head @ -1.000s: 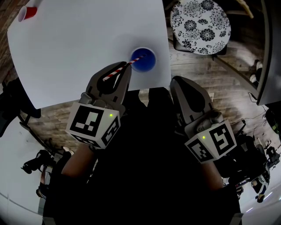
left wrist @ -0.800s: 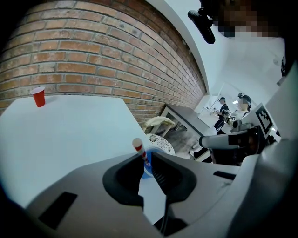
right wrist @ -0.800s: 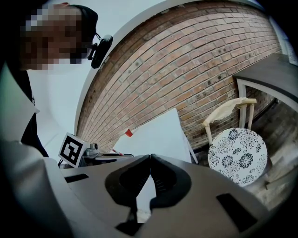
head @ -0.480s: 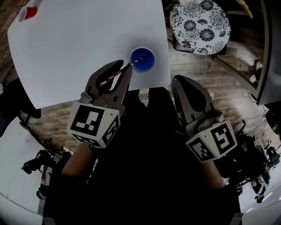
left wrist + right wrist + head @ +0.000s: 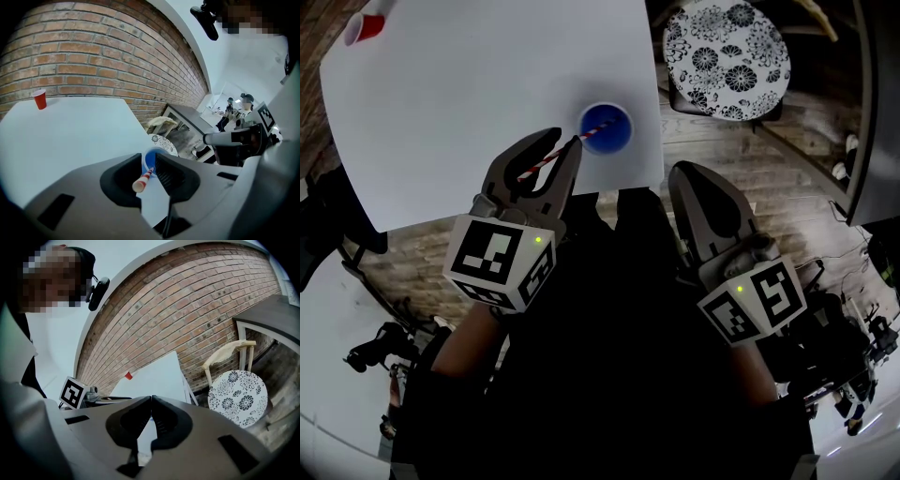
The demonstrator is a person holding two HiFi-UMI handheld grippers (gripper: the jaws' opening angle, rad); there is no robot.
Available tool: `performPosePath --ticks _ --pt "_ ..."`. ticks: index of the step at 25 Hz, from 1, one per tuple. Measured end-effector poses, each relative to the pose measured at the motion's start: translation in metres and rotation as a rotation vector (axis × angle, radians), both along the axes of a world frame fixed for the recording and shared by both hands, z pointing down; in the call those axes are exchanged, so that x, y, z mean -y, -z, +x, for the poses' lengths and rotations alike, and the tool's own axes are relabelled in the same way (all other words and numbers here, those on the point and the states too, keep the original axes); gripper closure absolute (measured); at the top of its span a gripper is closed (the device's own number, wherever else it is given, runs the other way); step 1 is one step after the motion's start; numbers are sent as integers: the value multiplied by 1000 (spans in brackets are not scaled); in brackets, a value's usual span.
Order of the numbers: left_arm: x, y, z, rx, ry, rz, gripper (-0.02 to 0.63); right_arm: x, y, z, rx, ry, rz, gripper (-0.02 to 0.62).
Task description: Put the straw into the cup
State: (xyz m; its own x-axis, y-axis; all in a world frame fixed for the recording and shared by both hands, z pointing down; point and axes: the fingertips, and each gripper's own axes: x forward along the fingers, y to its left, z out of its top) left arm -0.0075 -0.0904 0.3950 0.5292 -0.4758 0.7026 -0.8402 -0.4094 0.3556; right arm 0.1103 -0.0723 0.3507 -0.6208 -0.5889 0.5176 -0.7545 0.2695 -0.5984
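A blue cup (image 5: pixel 607 127) stands near the right front edge of the white table (image 5: pixel 450 84). My left gripper (image 5: pixel 563 142) is shut on a red-and-white striped straw (image 5: pixel 553 157), whose far tip reaches over the cup's near rim. In the left gripper view the straw (image 5: pixel 143 180) runs between the jaws toward the blue cup (image 5: pixel 149 161). My right gripper (image 5: pixel 682 178) hangs off the table's right front corner, jaws shut with nothing between them; the right gripper view shows its tips (image 5: pixel 151 400) touching.
A red cup (image 5: pixel 364 27) stands at the table's far left corner, also seen as the red cup (image 5: pixel 40 99). A round floral-patterned stool (image 5: pixel 727 56) stands on the wooden floor right of the table. A brick wall lies beyond the table.
The left gripper and straw have hardly shifted; the straw tip stays at the blue cup's rim. The right gripper has not moved.
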Motion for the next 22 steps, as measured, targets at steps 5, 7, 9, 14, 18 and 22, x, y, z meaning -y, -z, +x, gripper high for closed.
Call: performPosePath --ticks 5,7,9,14,18,22 --pt "0 5 -1 1 -2 10 522 0 4 0 2 -7 7 568" --pt "0 6 -2 3 0 14 522 -1 6 0 2 -9 12 568" --pt "-2 8 -3 7 0 16 522 -2 8 0 1 -9 19 568" --pt "-6 17 -9 13 6 28 522 -7 16 -4 1 -8 32 568" --pt "-9 24 -12 11 11 43 522 -10 23 -6 -1 -7 47 568" --pt "-11 30 -14 15 12 55 521 -11 30 -7 -3 -4 62 568"
